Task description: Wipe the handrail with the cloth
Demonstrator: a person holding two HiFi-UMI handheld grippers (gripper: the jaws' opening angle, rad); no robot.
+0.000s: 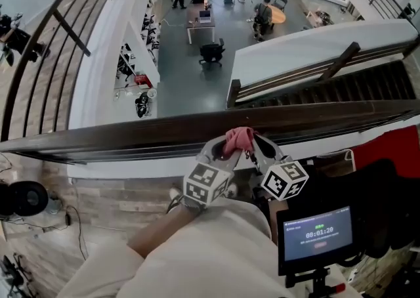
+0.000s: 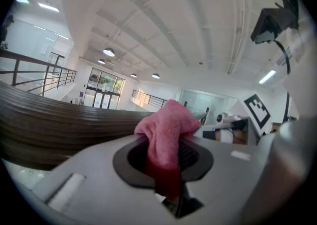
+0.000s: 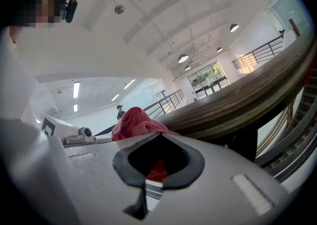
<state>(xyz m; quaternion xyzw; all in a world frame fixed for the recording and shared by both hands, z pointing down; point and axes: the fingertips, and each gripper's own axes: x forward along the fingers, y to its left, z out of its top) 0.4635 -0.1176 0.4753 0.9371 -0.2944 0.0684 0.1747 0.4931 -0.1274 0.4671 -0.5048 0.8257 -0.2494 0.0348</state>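
A dark wooden handrail (image 1: pixel 131 136) runs across the head view above an open drop. A pink cloth (image 1: pixel 237 138) is bunched just in front of it, between my two grippers. My left gripper (image 1: pixel 220 151) is shut on the cloth (image 2: pixel 168 122), which sticks up from its jaws beside the handrail (image 2: pixel 54 125). My right gripper (image 1: pixel 262 151) comes in from the right and also looks shut on the cloth (image 3: pixel 133 122); red fabric shows in its jaw gap (image 3: pixel 157 167). The handrail (image 3: pixel 247 95) stretches off to the right of it. The cloth hides the fingertips.
Beyond the rail lies a lower floor (image 1: pixel 203 60) with desks, chairs and people. A staircase (image 1: pixel 328 83) descends at right. A metal balustrade (image 1: pixel 52 47) curves along the left. A small screen (image 1: pixel 318 234) sits low right, by my sleeve (image 1: pixel 216 251).
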